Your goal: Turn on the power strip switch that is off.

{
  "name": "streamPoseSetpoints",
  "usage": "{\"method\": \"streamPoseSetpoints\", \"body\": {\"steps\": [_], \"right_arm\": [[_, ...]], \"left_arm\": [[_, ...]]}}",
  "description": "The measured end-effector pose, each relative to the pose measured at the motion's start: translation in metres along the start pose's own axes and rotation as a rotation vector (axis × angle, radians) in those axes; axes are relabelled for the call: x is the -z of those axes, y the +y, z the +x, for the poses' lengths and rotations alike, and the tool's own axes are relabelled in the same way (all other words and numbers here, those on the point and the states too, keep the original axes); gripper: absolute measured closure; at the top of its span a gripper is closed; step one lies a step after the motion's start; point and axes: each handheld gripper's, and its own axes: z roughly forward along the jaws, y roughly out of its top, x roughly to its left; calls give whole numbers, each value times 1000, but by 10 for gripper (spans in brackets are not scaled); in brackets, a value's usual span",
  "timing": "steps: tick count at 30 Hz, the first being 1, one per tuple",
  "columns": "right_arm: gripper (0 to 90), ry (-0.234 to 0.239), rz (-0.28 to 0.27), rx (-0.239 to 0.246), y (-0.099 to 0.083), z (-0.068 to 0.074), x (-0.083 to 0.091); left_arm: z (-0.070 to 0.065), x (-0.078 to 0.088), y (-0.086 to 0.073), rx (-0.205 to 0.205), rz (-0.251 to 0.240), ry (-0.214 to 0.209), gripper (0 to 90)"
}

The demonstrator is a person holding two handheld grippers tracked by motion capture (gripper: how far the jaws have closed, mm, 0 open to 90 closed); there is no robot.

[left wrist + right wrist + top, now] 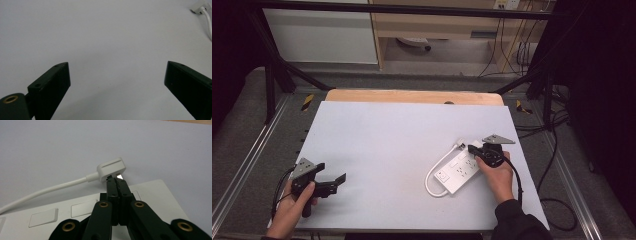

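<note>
Right gripper point(117, 180): jaws pressed together at the plug point(111, 169), beside the power strip point(458, 171), 4 o'clock on worktop point(387, 140).
Left gripper point(332, 184): spread wide, empty, 8 o'clock.
Progress: plug looks unseated; plugging in likely remains.

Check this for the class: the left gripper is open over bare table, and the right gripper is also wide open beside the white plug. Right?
Not quite. The right gripper is shut, its jaws pressed together at the white plug, as the right gripper view shows. The left gripper is indeed open over bare table.
</note>
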Motion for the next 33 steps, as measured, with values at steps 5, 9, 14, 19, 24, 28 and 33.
{"method": "streamPoseSetpoints", "body": {"steps": [5, 9, 14, 19, 24, 28, 33], "right_arm": [[900, 1, 0, -3, -1, 0, -1], [900, 2, -3, -3, -1, 0, -1], [900, 2, 2, -5, -1, 1, -1], [900, 0, 0, -1, -2, 1, -1], [900, -2, -3, 3, -2, 1, -2], [900, -4, -8, 4, -3, 2, -1], [900, -5, -15, 6, -4, 1, -2]], "left_arm": [[0, 0, 0, 0, 1, 1, 66], [0, 0, 0, -3, 2, -1, 66], [0, 0, 0, -2, 3, -1, 66], [-1, -1, 0, -5, 7, -3, 66], [-1, -1, 0, -6, 8, -2, 66], [-1, -1, 0, -7, 10, -2, 66], [-1, -1, 0, -6, 10, -1, 66]]}}
